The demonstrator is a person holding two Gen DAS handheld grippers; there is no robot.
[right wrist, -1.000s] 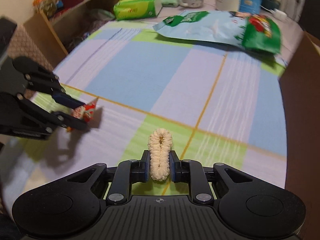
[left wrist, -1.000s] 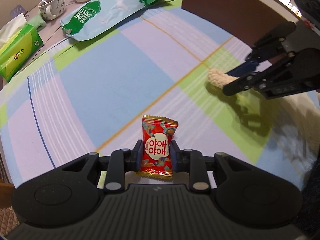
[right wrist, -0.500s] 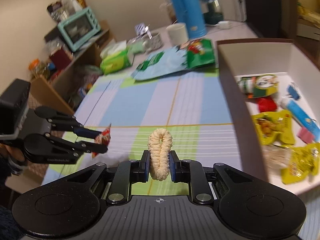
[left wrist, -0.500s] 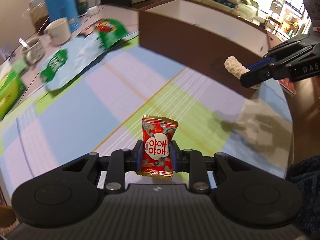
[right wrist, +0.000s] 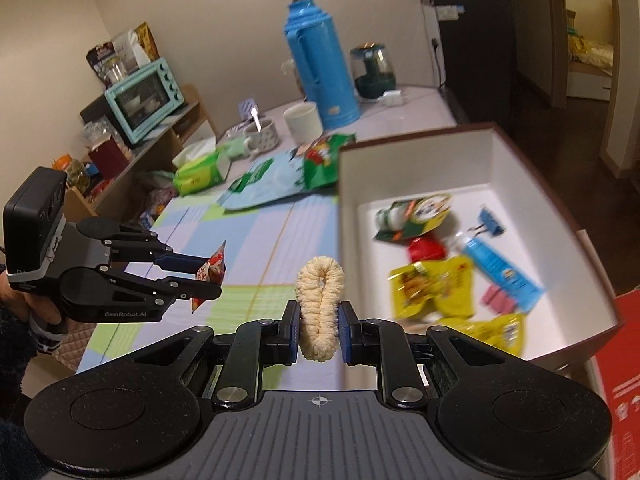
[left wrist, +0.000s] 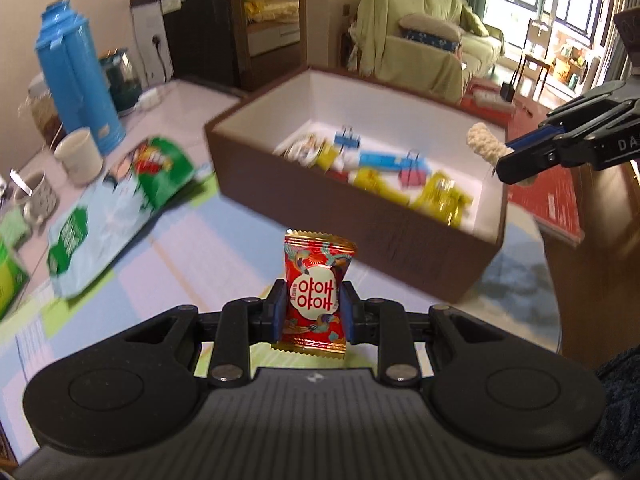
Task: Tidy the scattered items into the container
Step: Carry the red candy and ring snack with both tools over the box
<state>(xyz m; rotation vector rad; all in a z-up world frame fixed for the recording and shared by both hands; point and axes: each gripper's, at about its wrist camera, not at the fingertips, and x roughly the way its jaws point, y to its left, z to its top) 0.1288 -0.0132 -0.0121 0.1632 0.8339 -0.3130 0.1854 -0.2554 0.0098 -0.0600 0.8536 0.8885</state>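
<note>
Red foil candy wrapper (left wrist: 315,294), crinkly w/ gold crimped ends and a white round label, was pinched upright between the left gripper (left wrist: 313,310) pads, held over the pastel checked tablecloth (left wrist: 224,248) just short of the box. Right gripper (right wrist: 319,326) was clamped on a cream scrunchie (right wrist: 320,304), fuzzy knit loop squeezed into a long oval, hanging beside the box's near left corner. Brown box (right wrist: 536,184), rectangular, dark outer walls and smooth white inside, sat at the table's right end and held glossy yellow snack packs (right wrist: 434,286), a blue tube (right wrist: 500,266), a blue binder clip (right wrist: 490,220), a small red packet (right wrist: 426,249), a green-and-yellow pouch (right wrist: 416,214); contents blurred by motion. Beyond, on the table: a big pale-blue-and-green snack bag (right wrist: 280,178) lying flat, a green tissue pack (right wrist: 202,172), two mugs, one w/ a spoon (right wrist: 262,132), plus a tall blue plastic thermos (right wrist: 320,60). A hand (right wrist: 40,308) gripped the left tool's handle.
</note>
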